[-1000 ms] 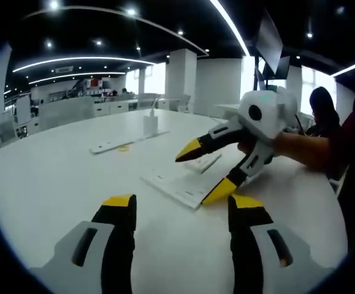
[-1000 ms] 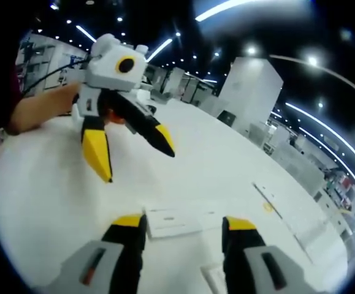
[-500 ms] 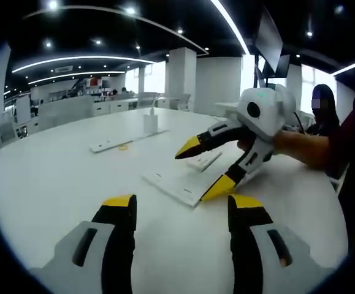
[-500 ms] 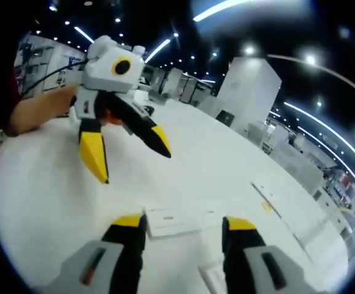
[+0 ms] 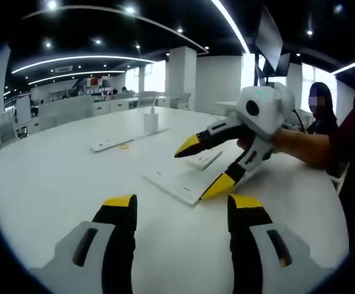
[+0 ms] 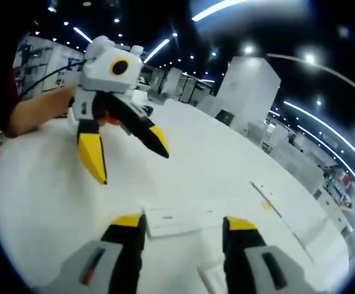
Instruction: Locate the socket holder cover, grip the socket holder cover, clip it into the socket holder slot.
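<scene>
A large open office with ceiling light strips and white pillars lies behind the wide white table [image 5: 54, 177] I work at. On it lie two flat white pieces. The larger flat panel [image 5: 180, 184] is the socket holder, as best I can tell, and the smaller narrow piece [image 5: 203, 160] just beyond it looks like the socket holder cover; which is which I cannot tell for certain. In the right gripper view a white plate [image 6: 172, 222] lies on the table just ahead of my right tool [image 6: 181, 224], between its two jaws in the picture, and a second white piece [image 6: 209, 275] shows low down near the right jaw.

My right tool [image 5: 209, 165] hangs above the panel, jaws spread wide, gripping nothing, one yellow tip close over the panel's near edge. My left tool [image 5: 182, 208] is also spread apart and bare, well short of the panel; seen from the right gripper view it [image 6: 123, 153] hovers over bare table.

There is open table all around both pieces. Farther off lie one long white strip [image 5: 121, 142] with a small yellow thing [image 5: 124, 147] beside it and a white upright block [image 5: 150, 122]. A seated person [image 5: 324, 116] is at the table's far side.
</scene>
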The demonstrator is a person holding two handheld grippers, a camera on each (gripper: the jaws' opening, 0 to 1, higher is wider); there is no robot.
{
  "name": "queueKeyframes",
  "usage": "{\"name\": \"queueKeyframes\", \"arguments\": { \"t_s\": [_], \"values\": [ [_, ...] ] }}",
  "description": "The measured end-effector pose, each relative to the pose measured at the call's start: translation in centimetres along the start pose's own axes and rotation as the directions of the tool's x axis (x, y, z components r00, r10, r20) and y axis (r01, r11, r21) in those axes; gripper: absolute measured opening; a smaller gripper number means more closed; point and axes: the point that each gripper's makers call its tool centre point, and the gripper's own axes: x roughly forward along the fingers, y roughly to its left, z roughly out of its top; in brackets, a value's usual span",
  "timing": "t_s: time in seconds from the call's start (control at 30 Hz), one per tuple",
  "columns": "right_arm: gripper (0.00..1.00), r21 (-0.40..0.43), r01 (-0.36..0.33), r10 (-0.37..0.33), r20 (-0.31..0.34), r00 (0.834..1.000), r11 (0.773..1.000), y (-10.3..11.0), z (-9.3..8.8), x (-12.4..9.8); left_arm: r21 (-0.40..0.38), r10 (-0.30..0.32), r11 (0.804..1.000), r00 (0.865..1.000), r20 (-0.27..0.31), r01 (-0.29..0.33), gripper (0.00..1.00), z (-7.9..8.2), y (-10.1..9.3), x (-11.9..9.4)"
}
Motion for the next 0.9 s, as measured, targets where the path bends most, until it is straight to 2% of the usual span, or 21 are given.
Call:
{"name": "queueKeyframes", "arguments": {
  "t_s": [0.4,0.77,0.9],
  "values": [
    [0.53,0.019,-0.009,0.009,-0.003,1.000,1.000,0.31,-0.22,-0.17,0.003,0.006,1.000,1.000,-0.004,-0.006,0.59,-0.17,0.01,0.04],
    [0.53,0.077,-0.029,0.029,0.006,1.000,0.997,0.51,-0.58,-0.32,0.006,0.007,1.000,1.000,-0.013,-0.007,0.59,-0.39,-0.11,0.08],
    [0.52,0.062,-0.031,0.032,-0.007,0.999,0.998,1.00,-0.75,-0.42,0.005,0.006,1.000,1.000,-0.014,-0.006,0.59,-0.42,-0.20,0.09]
  ]
}}
